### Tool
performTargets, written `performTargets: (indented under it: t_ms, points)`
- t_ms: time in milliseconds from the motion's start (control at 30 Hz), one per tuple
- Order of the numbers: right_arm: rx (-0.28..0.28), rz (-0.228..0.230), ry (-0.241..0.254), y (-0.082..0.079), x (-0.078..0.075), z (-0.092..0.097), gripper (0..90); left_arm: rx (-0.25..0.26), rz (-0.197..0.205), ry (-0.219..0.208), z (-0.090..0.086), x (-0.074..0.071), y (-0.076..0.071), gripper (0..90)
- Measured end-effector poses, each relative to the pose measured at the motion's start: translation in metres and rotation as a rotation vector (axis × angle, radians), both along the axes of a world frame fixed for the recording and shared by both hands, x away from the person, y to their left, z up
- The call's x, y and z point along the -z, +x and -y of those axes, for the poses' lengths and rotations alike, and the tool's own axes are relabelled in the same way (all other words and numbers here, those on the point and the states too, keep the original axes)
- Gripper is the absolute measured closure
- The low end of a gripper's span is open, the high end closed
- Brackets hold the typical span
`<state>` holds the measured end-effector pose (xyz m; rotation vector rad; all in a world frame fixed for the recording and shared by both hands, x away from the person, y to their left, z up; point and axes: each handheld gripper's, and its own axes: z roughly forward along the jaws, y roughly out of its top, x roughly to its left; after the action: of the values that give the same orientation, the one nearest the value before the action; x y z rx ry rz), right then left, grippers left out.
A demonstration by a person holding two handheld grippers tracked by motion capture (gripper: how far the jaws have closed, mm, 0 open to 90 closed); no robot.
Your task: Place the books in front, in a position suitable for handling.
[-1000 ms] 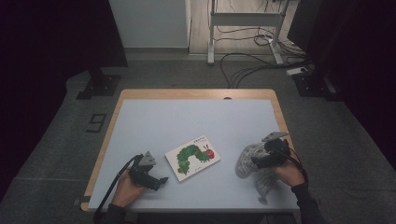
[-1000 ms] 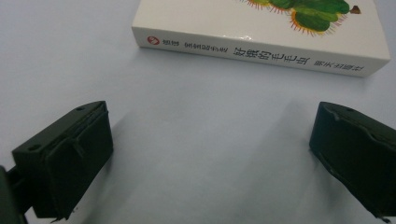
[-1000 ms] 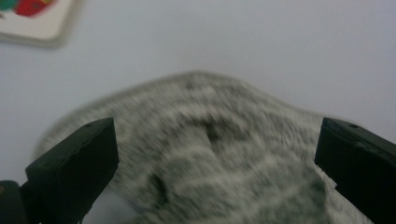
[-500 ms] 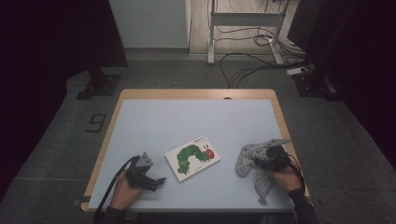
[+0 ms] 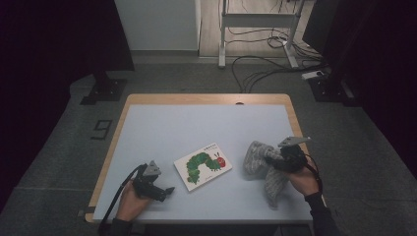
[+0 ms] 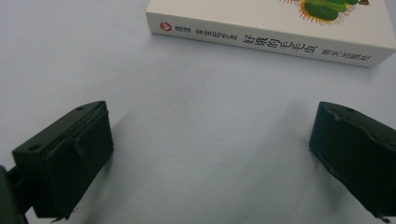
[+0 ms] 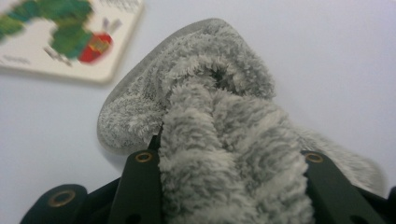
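In the high view the right gripper (image 5: 275, 162) sits at the lower right of the frame, its jaws clamped on a grey fluffy slipper (image 5: 260, 164) that lies on the pale blue table (image 5: 196, 128); those jaws have just been closing, with the plush between them. The right gripper view shows the slipper (image 7: 219, 140) bunched between the two black jaws across the lower middle of the frame, its rounded toe towards the top. A caterpillar picture book (image 5: 202, 165) lies flat at the centre of the high view, well apart from the slipper. The left gripper (image 5: 164, 191), at the lower left, rests on the table with jaws spread wide and nothing between them; in the left gripper view the book's spine (image 6: 266, 39) runs along the top of the frame.
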<state>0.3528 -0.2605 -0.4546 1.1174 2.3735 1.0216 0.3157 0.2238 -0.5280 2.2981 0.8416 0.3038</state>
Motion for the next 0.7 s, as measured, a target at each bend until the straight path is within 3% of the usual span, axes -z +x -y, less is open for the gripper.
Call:
performTargets:
  t_ms: [233, 700]
  points:
    - [-0.065, 0.028, 0.010, 0.008, -0.018, -0.027, 59.2, 0.002, -0.001, 0.001, 0.000, 0.000, 0.000, 0.0]
    - [-0.133, 0.039, 0.006, 0.038, -0.023, -0.082, 58.8, 0.000, -0.001, 0.000, 0.000, 0.000, 0.000, 0.0]
